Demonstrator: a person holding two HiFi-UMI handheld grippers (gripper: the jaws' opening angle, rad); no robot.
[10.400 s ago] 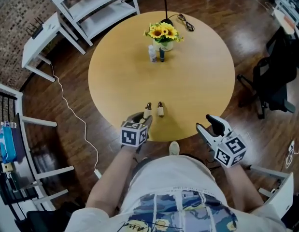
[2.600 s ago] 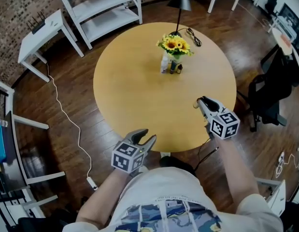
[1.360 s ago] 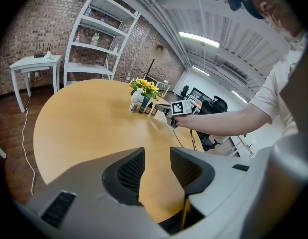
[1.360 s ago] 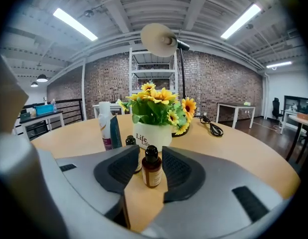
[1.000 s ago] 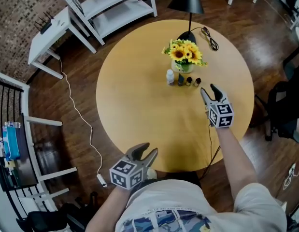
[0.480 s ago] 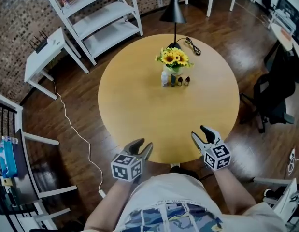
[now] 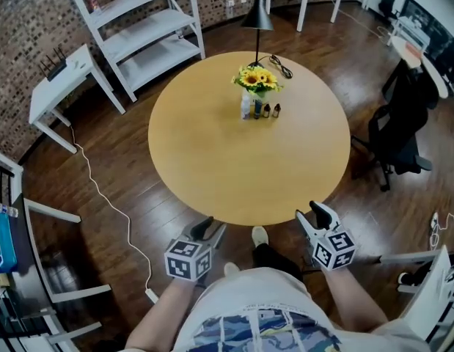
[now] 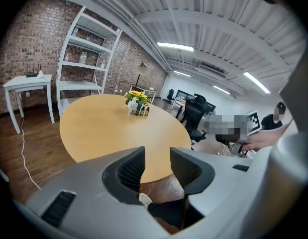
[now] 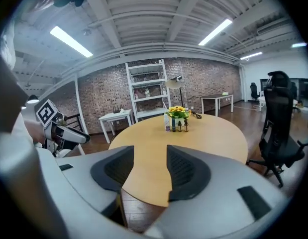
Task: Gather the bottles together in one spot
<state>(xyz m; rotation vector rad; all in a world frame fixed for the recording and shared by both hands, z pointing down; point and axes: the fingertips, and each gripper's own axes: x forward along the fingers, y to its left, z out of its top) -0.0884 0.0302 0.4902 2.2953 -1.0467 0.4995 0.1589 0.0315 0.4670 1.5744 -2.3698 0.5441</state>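
Whereas a second ago the right gripper (image 7: 309,213) was stretched far out over the round table (image 7: 227,174), close to the flowers, both tools now hang off the table's near edge at the person's waist. The whole tabletop is in frame from the head view, so the person appears to have stepped back. Left gripper (image 7: 210,228): jaws stand a narrow gap apart with nothing between them; its own view shows only floor and the table rim past the gap. Right gripper: jaws a little wider than the left, likewise empty, with the table edge visible through the gap. Neither tool touches the table. The sunflowers (image 7: 256,79) sit in their vase on the far side of the table, just in front of the lamp (image 7: 257,17). The bottles (image 7: 260,110) stand in a short row just in front of the vase: the white bottle (image 7: 245,108) at the left end and three small dark ones to its right, close together. Whether they touch is too small to resolve. About ten seconds ago two of the small ones stood at the near edge, well apart from the pair by the vase; no bottle stands there now. Judgement: all four are in one spot, so the gathering looks complete. With both tools empty and drawn away, nothing appears left to carry.
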